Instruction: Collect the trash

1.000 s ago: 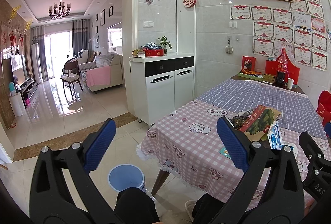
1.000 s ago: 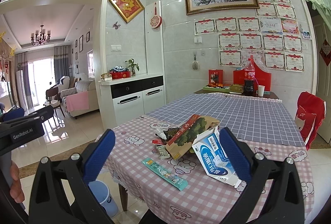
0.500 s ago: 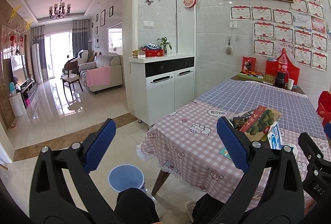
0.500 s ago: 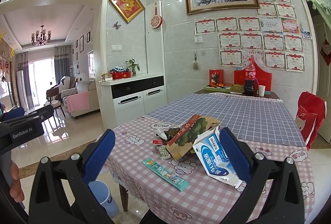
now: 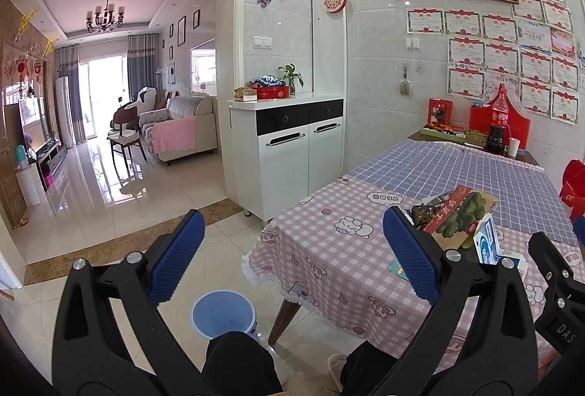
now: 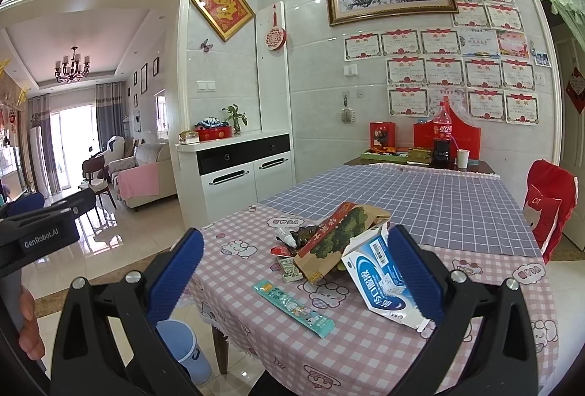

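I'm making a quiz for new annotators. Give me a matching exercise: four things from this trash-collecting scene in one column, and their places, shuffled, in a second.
Things:
1. blue bin
2. teal wrapper
3. cola bottle
4. potted plant

Places:
A. on the white cabinet
B. far end of the table, by the wall
C. on the floor beside the table leg
D. flat on the pink checked cloth, near the table's front edge

Pairs: 1-C, 2-D, 3-B, 4-A
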`<act>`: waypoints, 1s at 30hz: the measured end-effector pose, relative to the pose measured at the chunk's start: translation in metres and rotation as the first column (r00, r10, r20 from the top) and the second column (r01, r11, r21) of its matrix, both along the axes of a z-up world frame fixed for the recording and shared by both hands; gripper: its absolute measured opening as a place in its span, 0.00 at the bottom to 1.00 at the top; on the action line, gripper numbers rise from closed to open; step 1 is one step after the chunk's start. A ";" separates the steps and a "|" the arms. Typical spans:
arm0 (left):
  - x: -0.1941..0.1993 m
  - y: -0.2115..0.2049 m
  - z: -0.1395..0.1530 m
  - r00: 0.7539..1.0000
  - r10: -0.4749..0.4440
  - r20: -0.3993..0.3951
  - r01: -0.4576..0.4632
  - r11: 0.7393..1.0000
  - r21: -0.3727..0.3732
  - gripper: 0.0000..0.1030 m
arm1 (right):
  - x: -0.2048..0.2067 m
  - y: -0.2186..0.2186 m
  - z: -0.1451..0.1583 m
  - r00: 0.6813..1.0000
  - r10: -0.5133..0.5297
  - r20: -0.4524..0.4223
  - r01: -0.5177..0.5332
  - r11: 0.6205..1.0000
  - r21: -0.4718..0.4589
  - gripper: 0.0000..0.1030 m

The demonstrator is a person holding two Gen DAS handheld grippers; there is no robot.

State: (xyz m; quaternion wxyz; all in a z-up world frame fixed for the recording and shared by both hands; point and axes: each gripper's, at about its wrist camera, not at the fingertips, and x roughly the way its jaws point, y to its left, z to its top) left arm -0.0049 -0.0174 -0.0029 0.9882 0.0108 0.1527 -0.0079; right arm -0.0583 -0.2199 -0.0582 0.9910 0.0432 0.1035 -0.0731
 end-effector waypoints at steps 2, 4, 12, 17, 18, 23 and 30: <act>0.004 0.003 -0.007 1.000 -0.002 -0.002 0.002 1.000 -0.001 0.93 | 0.000 -0.001 0.000 1.000 -0.002 0.002 0.002 1.000 0.002 0.96; 0.004 0.002 -0.008 1.000 -0.002 -0.002 0.002 1.000 -0.001 0.93 | 0.000 -0.001 0.000 1.000 -0.001 0.004 0.001 1.000 0.005 0.96; 0.008 0.002 -0.013 1.000 -0.009 -0.017 0.009 1.000 0.008 0.93 | 0.002 -0.010 -0.003 1.000 -0.005 -0.003 0.005 1.000 0.029 0.96; 0.018 -0.003 -0.021 0.999 -0.023 -0.041 0.024 0.999 0.024 0.93 | 0.006 -0.023 -0.014 1.000 -0.025 -0.011 0.026 0.998 0.055 0.96; 0.020 -0.005 -0.023 0.999 -0.025 -0.048 0.026 0.999 0.030 0.93 | 0.007 -0.025 -0.017 0.999 -0.030 -0.014 0.031 0.998 0.058 0.96; 0.040 -0.028 -0.043 0.992 -0.085 -0.098 0.091 0.994 0.066 0.93 | 0.023 -0.042 -0.038 0.995 -0.062 -0.074 0.068 0.994 0.081 0.96; 0.074 -0.077 -0.083 0.953 -0.213 -0.213 0.238 0.966 0.100 0.93 | 0.057 -0.077 -0.086 0.960 -0.170 -0.220 0.190 0.979 0.073 0.96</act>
